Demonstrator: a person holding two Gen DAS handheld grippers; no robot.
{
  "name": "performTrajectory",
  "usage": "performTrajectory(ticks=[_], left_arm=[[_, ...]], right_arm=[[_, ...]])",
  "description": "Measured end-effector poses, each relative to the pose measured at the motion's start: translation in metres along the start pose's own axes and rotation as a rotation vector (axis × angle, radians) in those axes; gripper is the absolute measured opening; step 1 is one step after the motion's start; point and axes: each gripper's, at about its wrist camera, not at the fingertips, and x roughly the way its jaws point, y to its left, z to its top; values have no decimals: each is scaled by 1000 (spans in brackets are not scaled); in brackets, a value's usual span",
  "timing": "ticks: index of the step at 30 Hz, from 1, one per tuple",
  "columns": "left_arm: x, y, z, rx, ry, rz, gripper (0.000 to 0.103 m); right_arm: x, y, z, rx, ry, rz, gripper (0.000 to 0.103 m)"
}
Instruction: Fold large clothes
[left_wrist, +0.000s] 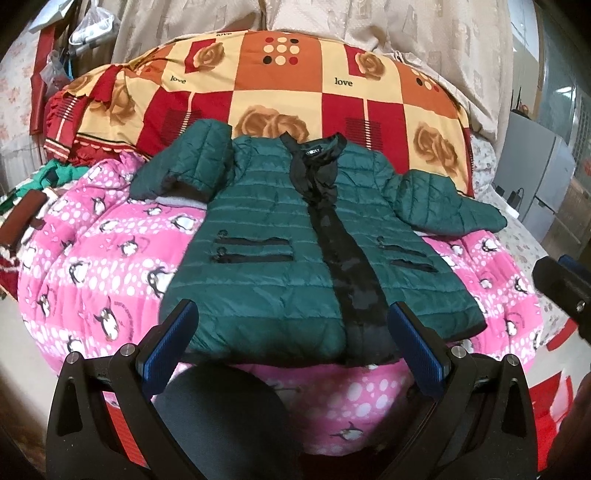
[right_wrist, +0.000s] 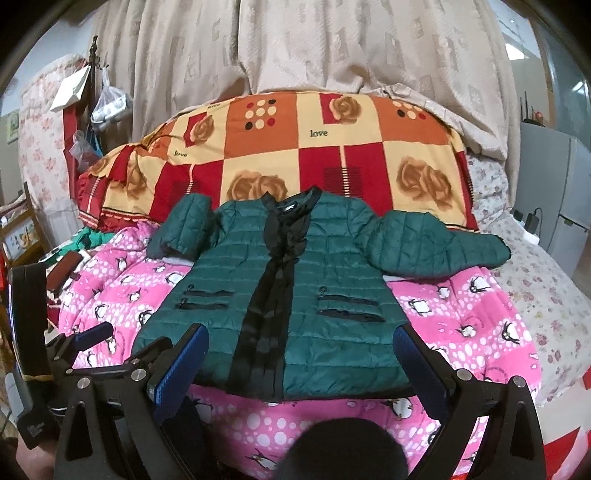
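Green quilted jacket (left_wrist: 266, 236): spread front-up on pink penguin quilt (left_wrist: 92, 266), on the bed, collar toward patchwork blanket (left_wrist: 295, 85), hem at the near edge. Left tongs (left_wrist: 291, 325), right tongs (right_wrist: 301, 350): both spread wide, holding nothing, above the hem.

jacket (left_wrist: 266, 266) collar label: too small to be read | hem at 6 o'clock: partly hidden by gripper bodies

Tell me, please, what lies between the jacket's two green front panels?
A black strip runs down the green jacket from collar to hem, seen in both wrist views.
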Motion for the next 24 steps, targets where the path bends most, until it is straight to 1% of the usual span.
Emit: performTrajectory(ticks=[5, 9, 12, 15, 18, 20, 22, 23, 24], left_arm=[[13, 15, 13, 1, -20, 47, 102], [35, 24, 25, 44, -48, 117, 102], [55, 30, 32, 54, -44, 130, 102], [81, 33, 40, 51, -33, 125, 102], [111, 31, 44, 52, -20, 148, 102], [127, 30, 40, 52, -10, 143, 102], [144, 29, 35, 47, 52, 153, 102], [149, 29, 34, 43, 72, 157, 102], [150, 29, 33, 38, 73, 164, 102]], right_arm=[[16, -4, 9, 10, -9, 5, 99], [38, -6, 16, 17, -12, 3, 99], [61, -10, 17, 22, -23, -13, 99], [89, -13, 15, 31, -37, -19, 99], [115, -16, 10, 40, -68, -27, 99], [134, -19, 7, 54, -109, -46, 99], [150, -23, 4, 66, -132, -65, 99], [155, -24, 2, 72, -140, -67, 99], [163, -26, -2, 82, -134, -71, 99]])
